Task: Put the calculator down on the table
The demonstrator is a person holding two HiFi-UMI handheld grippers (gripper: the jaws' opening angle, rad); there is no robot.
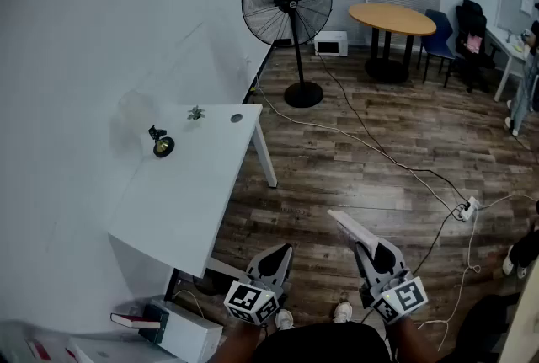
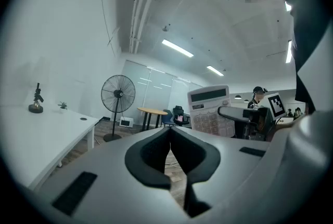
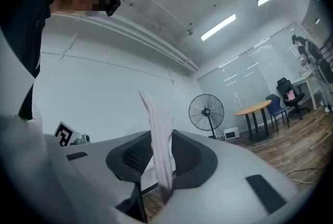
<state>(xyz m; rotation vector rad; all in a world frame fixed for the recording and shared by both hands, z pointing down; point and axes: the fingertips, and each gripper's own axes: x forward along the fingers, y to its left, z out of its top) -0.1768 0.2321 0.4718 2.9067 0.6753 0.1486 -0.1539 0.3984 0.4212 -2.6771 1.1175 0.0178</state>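
fingers [image 3: 193, 158] of the right gripper [image 1: 370, 250] are clamped on the calculator [image 1: 349, 228], which stands on its long edge between the dark pads, seen edge-on in the right gripper view; fingers [image 2: 151, 153] of the left gripper [image 1: 280, 253] are pressed together with nothing between them; both grippers point roughly level, side by side, over the wooden floor [image 1: 379, 159]; the calculator is up in the air above that floor, to the right of the white table [image 1: 194, 201] and well apart from it; in the left gripper view its display and keys face the left gripper; the white table runs along the wall at the left of the head view; beyond its far end stands a black pedestal fan [image 1: 286, 3]; farther back is a round wooden table [image 1: 392, 18] with dark chairs [image 1: 438, 37] beside it; a small white appliance [image 1: 330, 43] sits on the floor near the fan's base; a cable [image 1: 370, 146] crosses the floor to a power strip [image 1: 466, 208]; on the white table's far half stand a small dark figurine [image 1: 162, 144] and, behind it, a tiny plant [image 1: 196, 113].
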